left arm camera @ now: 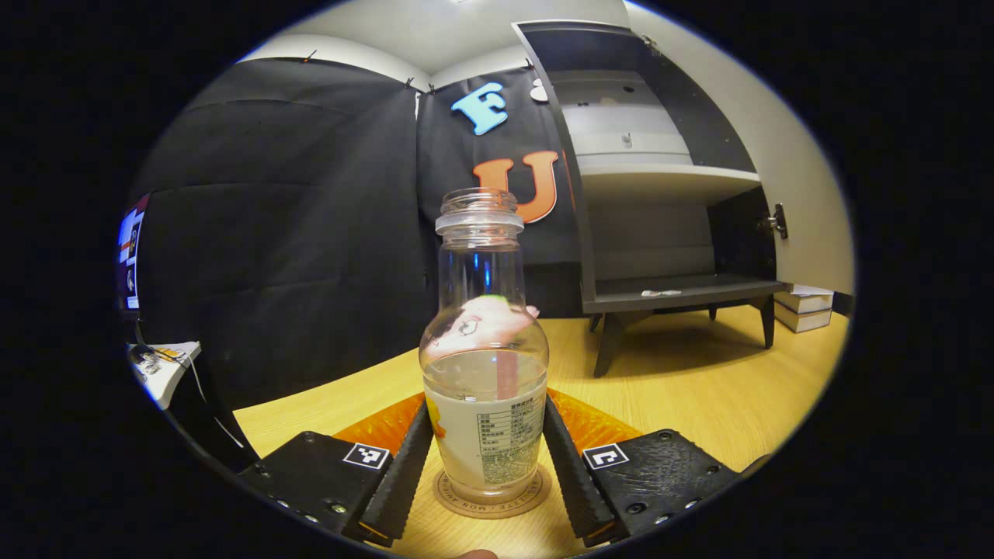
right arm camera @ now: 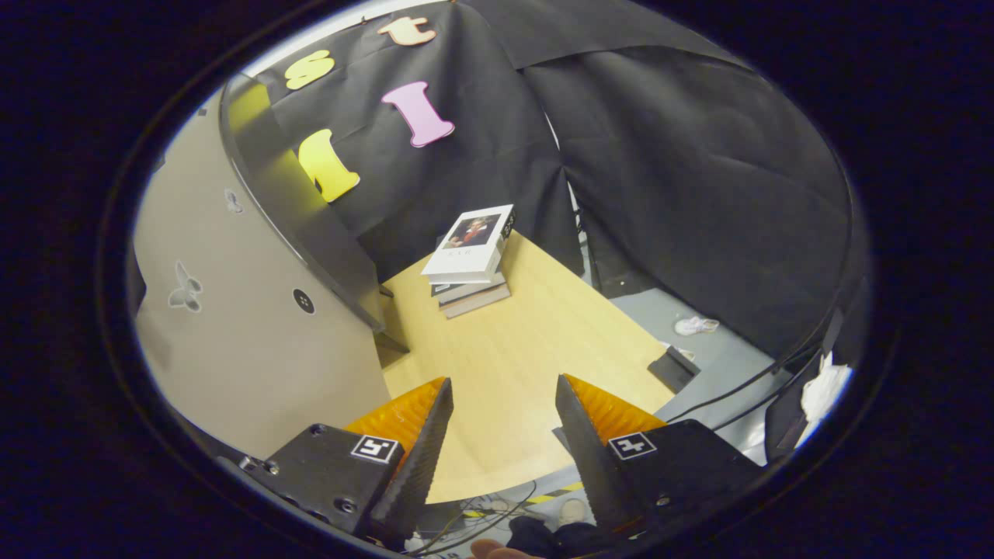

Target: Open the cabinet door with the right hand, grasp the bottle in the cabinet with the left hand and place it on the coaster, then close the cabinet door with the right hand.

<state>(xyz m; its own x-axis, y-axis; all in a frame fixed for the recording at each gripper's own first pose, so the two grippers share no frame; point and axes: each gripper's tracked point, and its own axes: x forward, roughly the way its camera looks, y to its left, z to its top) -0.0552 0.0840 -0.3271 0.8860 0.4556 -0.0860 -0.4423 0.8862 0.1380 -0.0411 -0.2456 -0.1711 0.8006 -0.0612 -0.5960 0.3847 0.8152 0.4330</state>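
A clear uncapped bottle (left arm camera: 483,365) with a pale label stands upright on a round coaster (left arm camera: 458,497) on the wooden table. My left gripper (left arm camera: 487,404) is shut on it, a finger pressed to each side of its lower body. Behind it to the right, the dark cabinet (left arm camera: 660,186) stands with its door (left arm camera: 800,202) swung open and its shelves bare. In the right gripper view my right gripper (right arm camera: 503,380) hangs open over the table with nothing between its fingers. The open door's pale face (right arm camera: 248,326) is close on its left.
A stack of books (right arm camera: 470,260) lies on the table (right arm camera: 512,341) beyond the door. The table's edge drops to a grey floor with cables (right arm camera: 722,404) at the right. A small white stand (left arm camera: 163,365) sits at the far left of the left gripper view.
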